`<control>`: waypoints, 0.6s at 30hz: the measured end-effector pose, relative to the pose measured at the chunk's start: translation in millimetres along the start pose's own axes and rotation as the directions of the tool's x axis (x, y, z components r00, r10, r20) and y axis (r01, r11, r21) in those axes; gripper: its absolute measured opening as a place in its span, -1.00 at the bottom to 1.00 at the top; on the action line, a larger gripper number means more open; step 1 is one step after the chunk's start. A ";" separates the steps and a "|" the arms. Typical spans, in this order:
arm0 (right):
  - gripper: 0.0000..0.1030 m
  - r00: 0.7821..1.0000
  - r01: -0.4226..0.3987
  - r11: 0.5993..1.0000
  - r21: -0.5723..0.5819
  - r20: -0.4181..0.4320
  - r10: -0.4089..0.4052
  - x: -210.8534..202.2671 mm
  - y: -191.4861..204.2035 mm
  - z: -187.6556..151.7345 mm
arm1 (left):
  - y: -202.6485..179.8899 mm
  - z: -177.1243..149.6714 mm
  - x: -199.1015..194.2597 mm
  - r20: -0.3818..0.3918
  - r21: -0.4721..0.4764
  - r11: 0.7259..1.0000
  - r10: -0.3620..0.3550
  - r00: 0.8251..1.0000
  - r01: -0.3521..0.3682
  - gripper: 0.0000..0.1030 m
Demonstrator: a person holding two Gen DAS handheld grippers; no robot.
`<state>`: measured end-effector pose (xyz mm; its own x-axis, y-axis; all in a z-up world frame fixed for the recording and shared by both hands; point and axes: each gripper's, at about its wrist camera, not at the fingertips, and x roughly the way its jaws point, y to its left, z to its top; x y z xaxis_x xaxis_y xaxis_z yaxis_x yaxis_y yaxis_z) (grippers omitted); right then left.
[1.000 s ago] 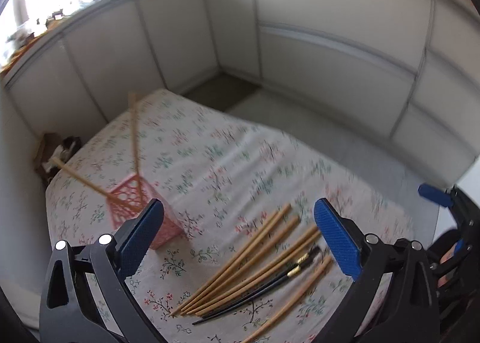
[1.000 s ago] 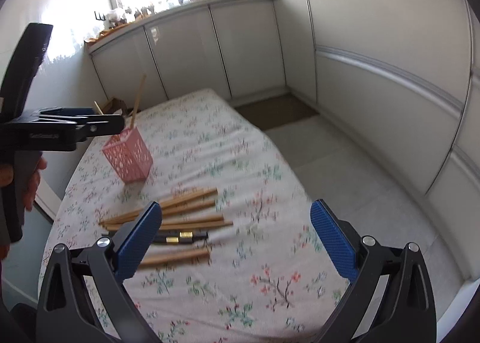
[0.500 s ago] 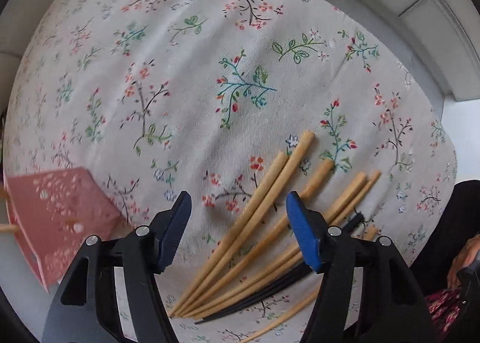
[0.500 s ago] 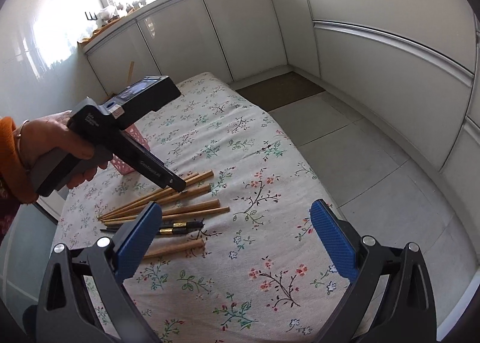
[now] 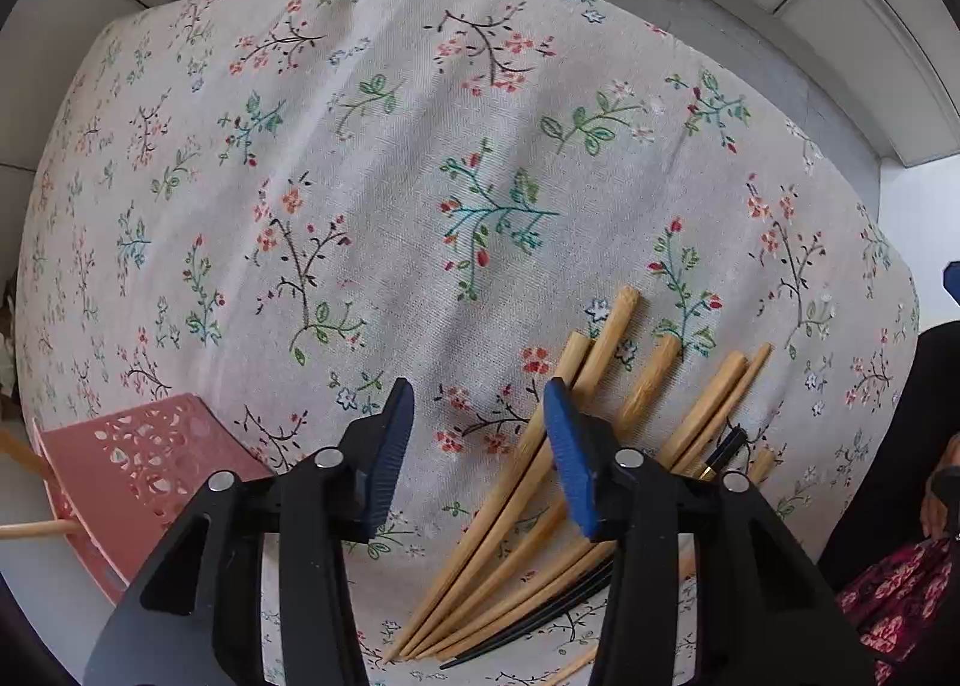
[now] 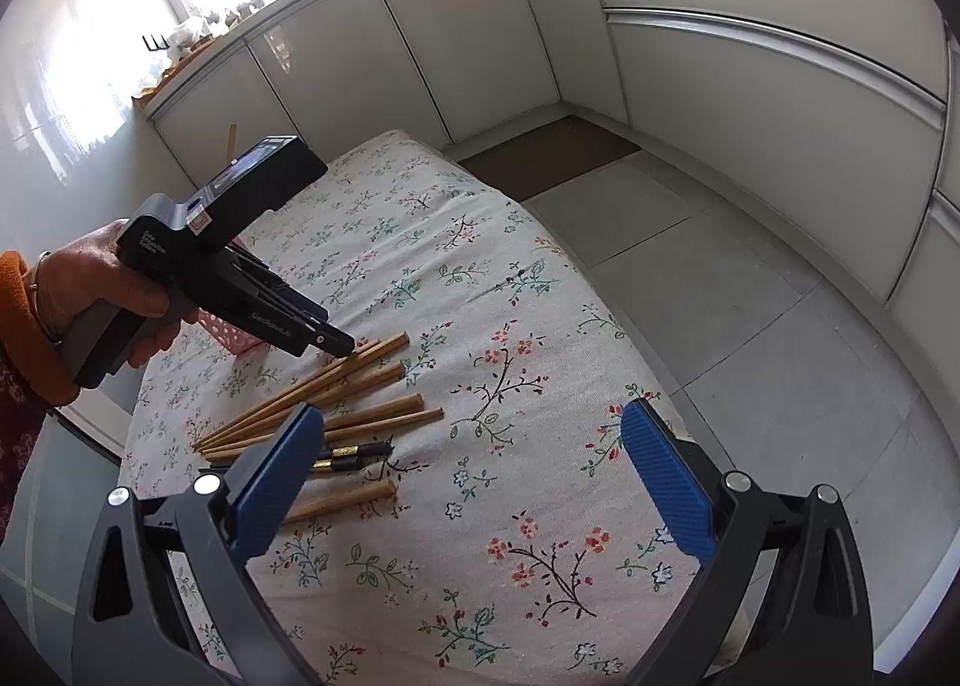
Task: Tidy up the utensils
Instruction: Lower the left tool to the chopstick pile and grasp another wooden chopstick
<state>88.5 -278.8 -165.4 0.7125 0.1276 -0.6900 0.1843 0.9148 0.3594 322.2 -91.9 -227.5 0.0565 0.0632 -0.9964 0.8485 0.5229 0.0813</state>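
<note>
Left gripper [image 5: 477,449]: you hold it low over the tablecloth, at the near edge of the chopsticks; its jaws stand narrowed with a clear gap, nothing between them. The right pad [image 5: 570,464] overlaps the nearest stick in the left wrist view; contact cannot be told.
Right gripper [image 6: 474,482]: you hold it back from the pile, jaws wide apart, holding nothing.
Chopsticks [image 6: 336,404]: a loose fan of wooden sticks lying flat on the cloth, tapered ends bunched together, thick ends spread.
Black chopsticks [image 6: 354,455]: a dark pair with gold bands, lying among the wooden ones on your side of the fan.
Pink basket [image 5: 138,464]: stands left of the pile, just beside the left gripper; two wooden sticks poke out of it.
Tablecloth [image 5: 420,158]: floral, covers the whole table.
Left hand [image 6: 102,284]: wrapped round the gripper's handle, orange cuff at the wrist.
</note>
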 end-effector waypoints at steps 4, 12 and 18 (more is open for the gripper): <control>0.88 1.000 0.010 1.000 -0.012 -0.001 -0.010 0.8 2.3 -0.6 | -5.7 -1.4 -0.7 -0.012 0.038 0.999 -0.011 1.000 0.012 -0.17; 0.87 0.999 0.030 1.000 -0.010 -0.030 -0.030 7.2 1.6 -1.0 | -23.6 -1.7 6.3 -0.038 0.084 0.995 -0.058 0.998 0.061 -0.69; 0.87 0.991 0.082 0.994 0.073 -0.115 -0.073 17.5 -7.6 -0.5 | -9.4 -7.8 6.2 0.026 -0.095 0.984 -0.148 0.989 0.150 -0.74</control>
<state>99.2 -283.4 -180.5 0.6144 0.1033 -0.7822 0.2913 0.8917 0.3465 310.4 -89.7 -234.3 -0.0559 -0.0370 -0.9978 0.7937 0.6047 -0.0669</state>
